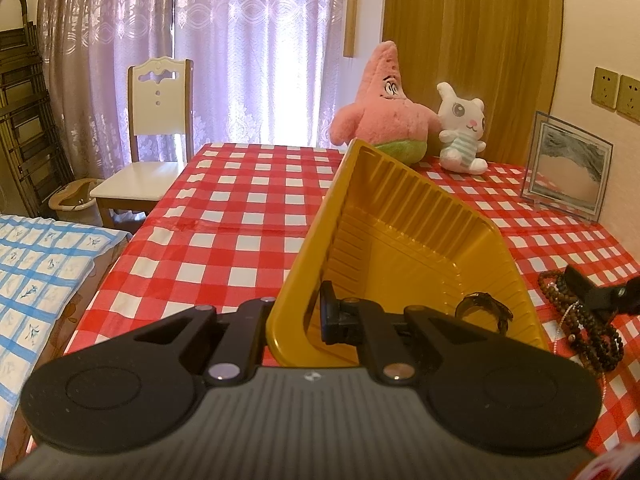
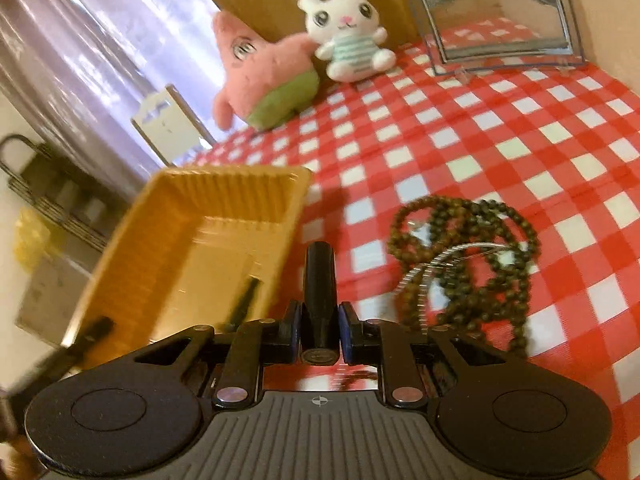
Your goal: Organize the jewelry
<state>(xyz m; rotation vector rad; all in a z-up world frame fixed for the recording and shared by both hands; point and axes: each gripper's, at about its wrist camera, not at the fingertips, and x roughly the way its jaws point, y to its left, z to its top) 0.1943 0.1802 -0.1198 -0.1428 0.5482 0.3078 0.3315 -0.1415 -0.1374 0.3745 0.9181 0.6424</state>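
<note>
The left gripper (image 1: 294,316) clamps the yellow tray's (image 1: 404,216) rim; the right gripper (image 2: 319,330) pinches a black tube (image 2: 319,280) beside the beads (image 2: 472,256).

Left gripper (image 1: 298,320) clamped on yellow tray (image 1: 400,216) wall, tilted downward. Right gripper (image 2: 319,332) pinching black tube (image 2: 319,280), angled downward.

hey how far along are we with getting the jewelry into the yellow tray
Partly done. One dark ring-shaped piece already lies in the yellow tray, which the left gripper holds tilted by its rim. The right gripper is shut on a black cylinder, not yet in the tray. Left on the tablecloth: the brown bead strands and a silvery chain.
</note>
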